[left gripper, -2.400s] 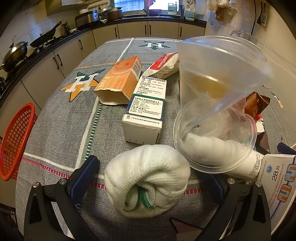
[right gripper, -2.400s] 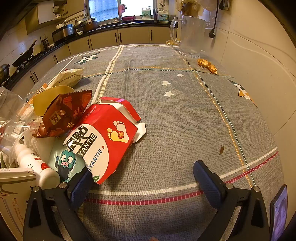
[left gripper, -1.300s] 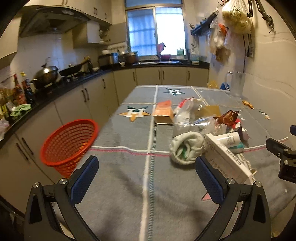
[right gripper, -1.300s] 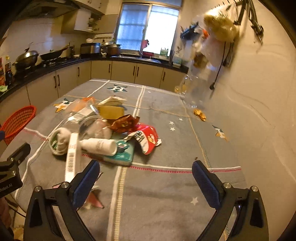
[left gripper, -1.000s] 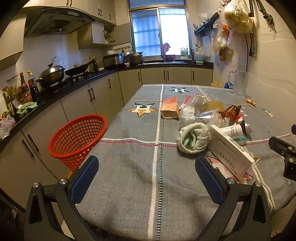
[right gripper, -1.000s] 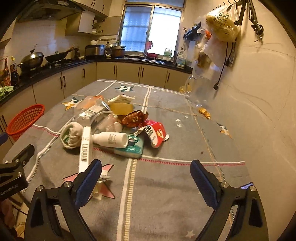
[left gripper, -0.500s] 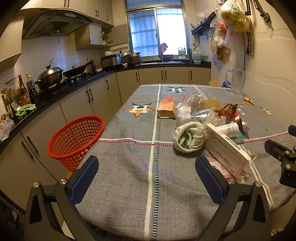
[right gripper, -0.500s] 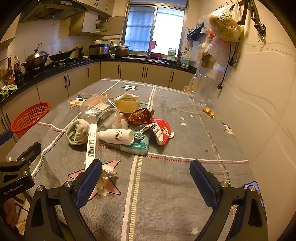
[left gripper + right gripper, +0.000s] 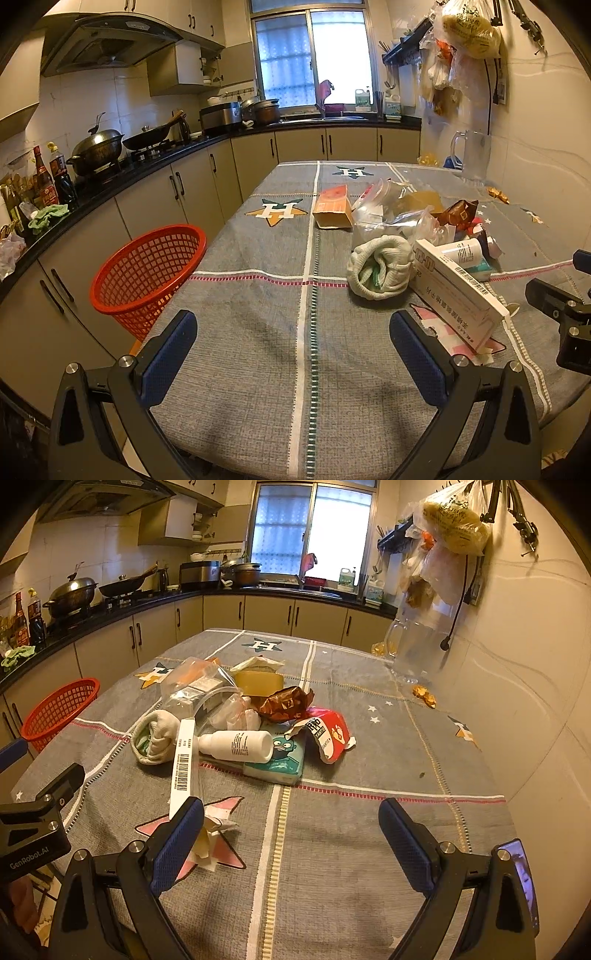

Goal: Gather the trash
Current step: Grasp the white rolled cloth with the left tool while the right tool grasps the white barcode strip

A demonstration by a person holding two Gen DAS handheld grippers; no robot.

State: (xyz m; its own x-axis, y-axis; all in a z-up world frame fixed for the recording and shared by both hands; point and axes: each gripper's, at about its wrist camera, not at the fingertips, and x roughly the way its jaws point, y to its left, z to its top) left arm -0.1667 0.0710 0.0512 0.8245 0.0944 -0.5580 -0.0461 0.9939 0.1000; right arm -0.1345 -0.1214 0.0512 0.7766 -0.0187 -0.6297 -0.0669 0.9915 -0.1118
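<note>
A pile of trash lies mid-table: a rolled white sock (image 9: pixel 380 271) (image 9: pixel 153 736), a long white box (image 9: pixel 458 291) (image 9: pixel 183 764), a white bottle (image 9: pixel 236 746), a red YANTIE packet (image 9: pixel 328 734), a brown wrapper (image 9: pixel 282 703), a clear plastic container (image 9: pixel 195 686) and an orange carton (image 9: pixel 332 208). A red mesh basket (image 9: pixel 147 273) (image 9: pixel 59 710) stands beside the table's left edge. My left gripper (image 9: pixel 295 354) is open and empty above the near table end. My right gripper (image 9: pixel 291 843) is open and empty, near the long box's end.
The table wears a grey cloth (image 9: pixel 258 295) with star prints. A glass jug (image 9: pixel 413 653) stands by the right wall. Kitchen counters with pots (image 9: pixel 96 151) run along the left and back. Bags (image 9: pixel 454 524) hang on the right wall.
Both grippers have pulled back and up from the pile to the near end of the table, staying open and empty. Over the last half second they barely moved.
</note>
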